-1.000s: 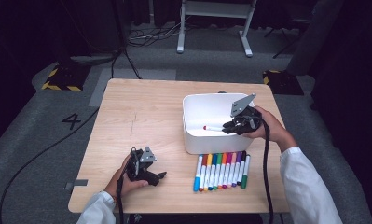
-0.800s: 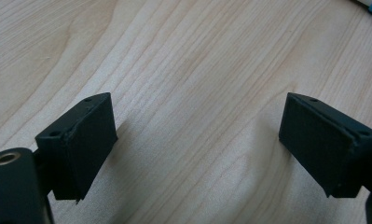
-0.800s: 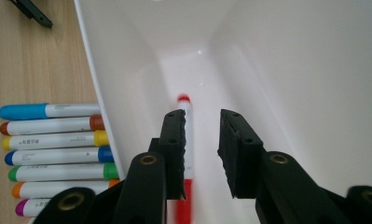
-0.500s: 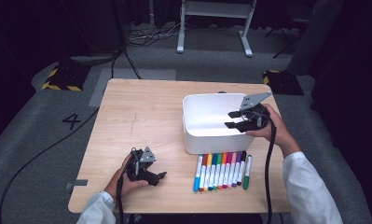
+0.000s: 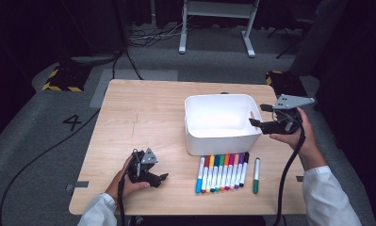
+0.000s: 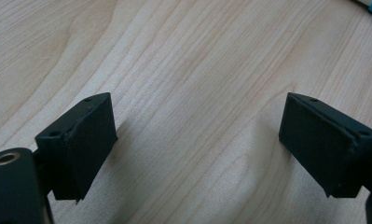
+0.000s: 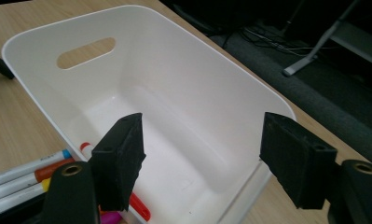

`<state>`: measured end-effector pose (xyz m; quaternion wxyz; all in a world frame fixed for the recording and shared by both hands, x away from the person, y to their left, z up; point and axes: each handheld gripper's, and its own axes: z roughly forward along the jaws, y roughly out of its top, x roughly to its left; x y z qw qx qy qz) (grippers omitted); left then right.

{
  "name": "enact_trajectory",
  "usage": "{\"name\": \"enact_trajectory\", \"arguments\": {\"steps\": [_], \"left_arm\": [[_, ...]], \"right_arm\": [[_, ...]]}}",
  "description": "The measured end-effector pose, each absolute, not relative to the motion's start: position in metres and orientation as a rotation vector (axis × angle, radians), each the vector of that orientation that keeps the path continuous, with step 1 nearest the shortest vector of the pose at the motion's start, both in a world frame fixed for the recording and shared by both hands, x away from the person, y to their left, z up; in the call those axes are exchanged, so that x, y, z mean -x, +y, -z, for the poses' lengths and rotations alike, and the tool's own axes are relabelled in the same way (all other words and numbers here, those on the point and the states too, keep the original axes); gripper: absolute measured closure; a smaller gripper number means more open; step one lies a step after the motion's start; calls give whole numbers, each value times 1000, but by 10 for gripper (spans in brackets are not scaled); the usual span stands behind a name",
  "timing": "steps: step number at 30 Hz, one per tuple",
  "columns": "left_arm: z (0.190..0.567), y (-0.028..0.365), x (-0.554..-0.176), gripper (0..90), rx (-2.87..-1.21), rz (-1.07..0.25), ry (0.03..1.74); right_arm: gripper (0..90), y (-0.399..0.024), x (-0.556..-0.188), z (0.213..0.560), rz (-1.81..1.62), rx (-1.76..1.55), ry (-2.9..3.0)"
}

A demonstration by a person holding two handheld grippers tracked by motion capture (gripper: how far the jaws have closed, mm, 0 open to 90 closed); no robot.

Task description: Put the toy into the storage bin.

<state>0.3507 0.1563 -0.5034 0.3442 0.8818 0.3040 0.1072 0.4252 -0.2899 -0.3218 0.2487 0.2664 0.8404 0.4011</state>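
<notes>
Row of markers (image 5: 222,172) lay before white bin (image 5: 222,142) | red marker (image 7: 136,204) inside bin | right gripper (image 5: 260,116) hovered at bin's edge, jaws just opening, empty | left gripper (image 5: 164,178) rested on table (image 5: 143,108), jaws apart.

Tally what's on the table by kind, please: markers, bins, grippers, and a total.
Markers in the table row: 10, as far as the high view resolves
Green marker set apart: 1
Red-capped marker in the bin: 1
White bin: 1
Grippers, left gripper and right gripper: 2
Total: 15
</notes>
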Motion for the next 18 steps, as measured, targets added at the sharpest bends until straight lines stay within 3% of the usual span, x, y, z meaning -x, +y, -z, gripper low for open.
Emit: {"name": "enact_trajectory", "arguments": {"steps": [8,13,18], "left_arm": [[503,156,-351,111,-2290,-279,790],[503,156,-351,111,-2291,-278,790],[503,156,-351,111,-2290,-279,790]], "right_arm": [[307,-338,-389,354,-1081,-881,2202],[311,-367,-361,411,-1019,-1029,2243],[301,-373,-335,441,-1044,-1090,2295]]}}
